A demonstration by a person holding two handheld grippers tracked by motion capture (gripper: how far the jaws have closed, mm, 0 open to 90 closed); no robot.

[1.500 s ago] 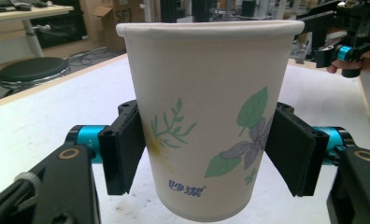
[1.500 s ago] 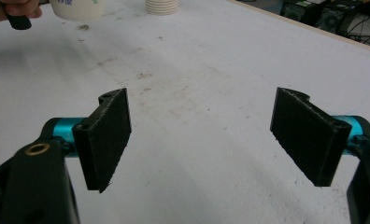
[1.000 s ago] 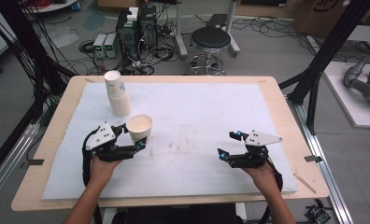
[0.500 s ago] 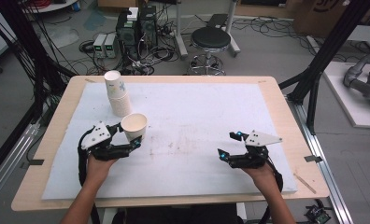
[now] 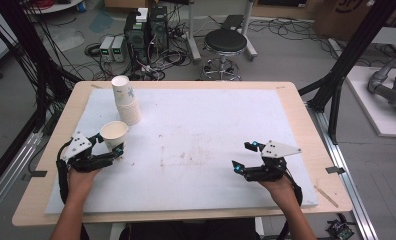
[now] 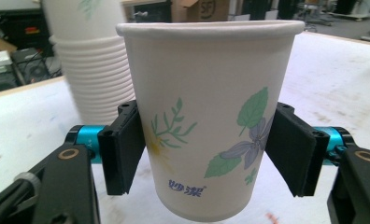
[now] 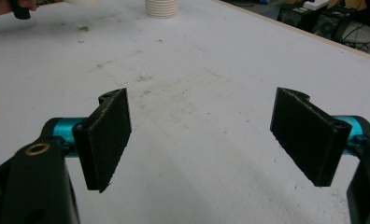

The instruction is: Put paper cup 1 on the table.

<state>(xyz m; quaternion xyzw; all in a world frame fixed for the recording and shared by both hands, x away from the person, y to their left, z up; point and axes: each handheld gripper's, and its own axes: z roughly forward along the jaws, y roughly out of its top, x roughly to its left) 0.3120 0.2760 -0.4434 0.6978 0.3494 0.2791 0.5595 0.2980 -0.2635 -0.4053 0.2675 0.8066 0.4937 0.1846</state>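
A white paper cup (image 5: 114,133) with a leaf and flower print stands upright between the jaws of my left gripper (image 5: 110,144), which is shut on its sides at the table's near left. In the left gripper view the black pads (image 6: 122,149) press on both sides of the cup (image 6: 206,93), and its base hangs just above the white sheet. A stack of the same cups (image 5: 126,102) stands just behind it (image 6: 85,70). My right gripper (image 5: 242,156) rests at the near right, open, with nothing between its pads (image 7: 106,140).
A white sheet (image 5: 211,120) with faint stains in the middle covers the wooden table (image 5: 306,125). Beyond the far edge stand a stool (image 5: 226,42) and computer gear (image 5: 146,27) on the floor. The cup stack (image 7: 162,8) shows far off in the right gripper view.
My left gripper has carried the cup to the left and slightly down, away from the middle of the table. The right gripper has stayed still.
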